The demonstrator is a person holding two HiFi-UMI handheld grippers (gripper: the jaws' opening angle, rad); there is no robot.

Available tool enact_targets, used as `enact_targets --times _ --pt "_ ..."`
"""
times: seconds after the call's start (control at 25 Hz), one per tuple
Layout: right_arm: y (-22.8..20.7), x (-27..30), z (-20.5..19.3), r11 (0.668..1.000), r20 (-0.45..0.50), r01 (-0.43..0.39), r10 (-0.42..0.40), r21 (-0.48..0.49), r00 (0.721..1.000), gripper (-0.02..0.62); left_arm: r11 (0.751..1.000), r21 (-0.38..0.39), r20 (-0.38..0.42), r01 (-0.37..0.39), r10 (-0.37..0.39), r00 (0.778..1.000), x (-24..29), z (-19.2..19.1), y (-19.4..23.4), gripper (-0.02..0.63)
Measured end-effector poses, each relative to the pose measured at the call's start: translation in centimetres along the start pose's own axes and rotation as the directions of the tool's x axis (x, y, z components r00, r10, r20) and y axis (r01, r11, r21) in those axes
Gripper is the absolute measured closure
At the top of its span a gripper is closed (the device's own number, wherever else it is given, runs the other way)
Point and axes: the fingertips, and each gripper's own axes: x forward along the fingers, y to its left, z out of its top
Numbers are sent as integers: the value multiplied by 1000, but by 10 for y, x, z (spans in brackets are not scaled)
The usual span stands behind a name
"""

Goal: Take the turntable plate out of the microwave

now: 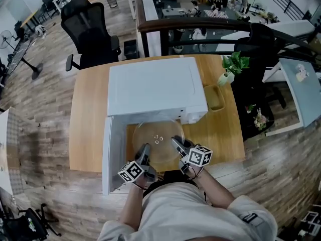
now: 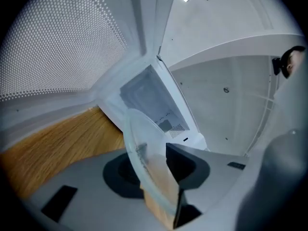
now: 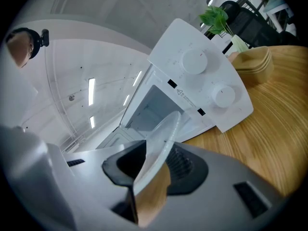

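Jaws of the left gripper and right gripper each clamp an edge of the turntable plate, which looks almost clear of the open microwave beyond them. Setting it down remains.

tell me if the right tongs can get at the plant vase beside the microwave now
Probably not: the right tongs are shut on the glass plate, shared with the left tongs. The way past the microwave to the plant vase otherwise looks open.

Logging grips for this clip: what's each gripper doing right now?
Left gripper: closed on the glass plate, at its rim.
Right gripper: closed on the same plate's opposite rim.
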Motion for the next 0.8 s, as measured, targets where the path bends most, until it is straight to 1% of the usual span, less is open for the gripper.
enact_targets --times 0.4,0.52,0.68,0.8 --pt "32 -43 1 998 91 39 -34 -50 995 462 994 23 -19 104 -103 994 -25 -6 -32 459" --pt "42 -58 -1 997 123 53 -46 -53 991 462 990 38 -30 135 -134 991 -33 -9 -45 459" --pt "55 -82 -3 996 167 73 -64 -50 984 460 983 79 -50 168 -165 985 -46 -13 -64 459" --pt "67 -95 1 994 200 76 -60 -72 978 460 976 89 -41 197 -194 980 -53 -12 -76 459"
